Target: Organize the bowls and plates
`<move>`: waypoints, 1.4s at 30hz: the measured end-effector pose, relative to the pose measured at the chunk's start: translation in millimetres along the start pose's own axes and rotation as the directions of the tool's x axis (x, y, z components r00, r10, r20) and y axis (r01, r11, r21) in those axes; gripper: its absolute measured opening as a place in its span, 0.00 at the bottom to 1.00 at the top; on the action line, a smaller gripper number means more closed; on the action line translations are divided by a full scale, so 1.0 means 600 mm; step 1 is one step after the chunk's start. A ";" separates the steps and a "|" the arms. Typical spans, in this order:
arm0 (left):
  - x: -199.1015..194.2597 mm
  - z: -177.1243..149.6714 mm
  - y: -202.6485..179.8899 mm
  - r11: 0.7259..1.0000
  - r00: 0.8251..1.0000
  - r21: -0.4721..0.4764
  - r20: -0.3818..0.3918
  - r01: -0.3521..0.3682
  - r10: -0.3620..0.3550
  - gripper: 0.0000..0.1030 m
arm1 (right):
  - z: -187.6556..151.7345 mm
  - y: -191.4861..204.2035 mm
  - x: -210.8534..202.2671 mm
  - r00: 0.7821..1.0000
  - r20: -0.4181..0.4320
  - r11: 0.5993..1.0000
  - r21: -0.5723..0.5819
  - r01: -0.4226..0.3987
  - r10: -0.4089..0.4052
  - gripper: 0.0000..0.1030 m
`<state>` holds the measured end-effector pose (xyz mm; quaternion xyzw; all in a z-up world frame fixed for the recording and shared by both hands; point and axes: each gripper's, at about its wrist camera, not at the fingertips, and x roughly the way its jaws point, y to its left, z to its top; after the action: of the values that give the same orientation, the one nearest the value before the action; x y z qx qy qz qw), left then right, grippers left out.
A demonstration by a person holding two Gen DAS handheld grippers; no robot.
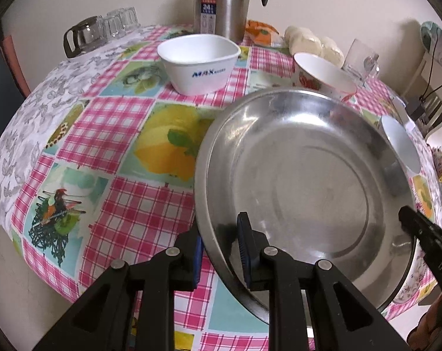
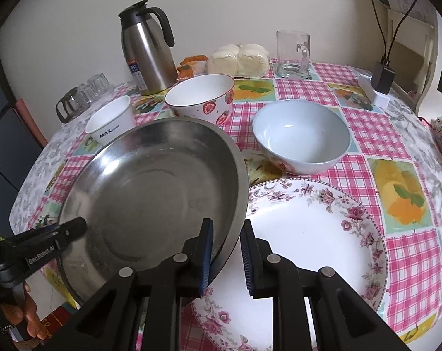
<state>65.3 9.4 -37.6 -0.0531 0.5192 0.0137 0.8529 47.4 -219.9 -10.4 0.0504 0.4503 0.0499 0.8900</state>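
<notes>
Steel round pan point(image 1: 303, 175), floral plate point(image 2: 323, 234)

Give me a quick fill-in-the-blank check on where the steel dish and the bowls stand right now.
1. Both hand-held grippers, left and right, clamp the rim of the ____ dish.
2. That dish overlaps the edge of the ____-patterned plate.
3. The white bowl carries the blue word ____.
4. The clear glass mug stands ____ near the wall.

Missing words: steel; floral; MAX; upright
</notes>
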 end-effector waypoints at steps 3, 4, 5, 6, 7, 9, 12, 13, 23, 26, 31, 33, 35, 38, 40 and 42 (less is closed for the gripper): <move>0.001 -0.001 -0.005 1.000 1.000 0.018 0.001 -0.011 0.011 0.23 | 0.002 -0.002 0.002 1.000 0.004 1.000 0.003 0.001 -0.001 0.20; 0.001 0.000 -0.005 1.000 1.000 0.019 0.000 -0.011 0.011 0.23 | 0.003 -0.002 0.004 1.000 0.005 1.000 0.001 0.002 -0.002 0.20; 0.002 0.000 -0.004 1.000 1.000 0.016 -0.002 -0.007 0.007 0.23 | 0.003 -0.002 0.006 1.000 0.001 1.000 0.000 0.001 -0.001 0.20; 0.001 0.000 -0.002 1.000 1.000 0.012 -0.003 -0.002 0.002 0.23 | 0.003 -0.001 0.009 1.000 -0.003 1.000 -0.001 0.000 0.000 0.20; 0.001 0.001 -0.001 1.000 1.000 0.009 -0.003 0.002 -0.002 0.23 | 0.004 0.000 0.011 1.000 -0.007 1.000 -0.002 0.000 0.000 0.20; 0.001 0.001 0.000 1.000 1.000 0.008 -0.002 0.003 -0.003 0.23 | 0.004 0.003 0.013 1.000 -0.010 1.000 -0.006 0.006 -0.006 0.20; -0.001 0.004 0.001 1.000 1.000 0.006 0.003 0.002 -0.002 0.23 | 0.005 0.003 0.014 1.000 -0.010 1.000 0.001 0.000 0.000 0.20; -0.003 0.004 0.002 1.000 1.000 0.004 0.008 0.005 -0.005 0.23 | 0.005 0.002 0.015 1.000 -0.011 1.000 0.003 -0.001 0.001 0.20; -0.011 0.006 0.018 1.000 1.000 -0.027 0.017 0.004 -0.004 0.24 | 0.004 0.015 0.023 1.000 -0.030 1.000 -0.008 -0.006 0.005 0.20; -0.010 0.006 0.015 1.000 1.000 -0.018 0.014 -0.001 0.001 0.26 | 0.006 0.010 0.023 0.999 -0.032 1.000 0.012 -0.010 0.010 0.20; -0.022 0.010 0.022 0.999 0.999 -0.038 0.052 -0.003 0.005 0.45 | 0.009 0.004 0.016 1.000 -0.021 1.000 0.023 -0.002 0.003 0.20; -0.030 0.012 0.024 0.999 0.997 -0.047 0.076 0.002 0.002 0.47 | 0.010 0.003 0.012 1.000 -0.009 1.000 0.022 0.007 -0.007 0.20; -0.034 0.014 0.025 0.999 0.996 -0.049 0.090 0.000 0.004 0.51 | 0.013 0.001 0.007 1.000 0.008 1.000 0.025 0.012 -0.012 0.22; -0.038 0.015 0.025 0.999 0.995 -0.051 0.101 -0.020 0.025 0.66 | 0.015 -0.001 0.001 0.999 0.032 0.999 0.030 0.018 -0.019 0.49; -0.039 0.016 0.025 0.998 0.994 -0.045 0.103 -0.033 0.038 0.68 | 0.015 0.000 -0.001 0.999 0.045 0.999 0.026 0.023 -0.024 0.58; -0.036 0.017 0.024 0.998 0.994 -0.038 0.097 -0.043 0.047 0.74 | 0.016 0.001 -0.001 0.999 0.048 1.000 0.022 0.021 -0.022 0.66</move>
<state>63.2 25.7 -14.8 -0.0558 0.4774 0.0447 0.8758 54.6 -219.7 -4.2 0.0565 0.4296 0.0342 0.9006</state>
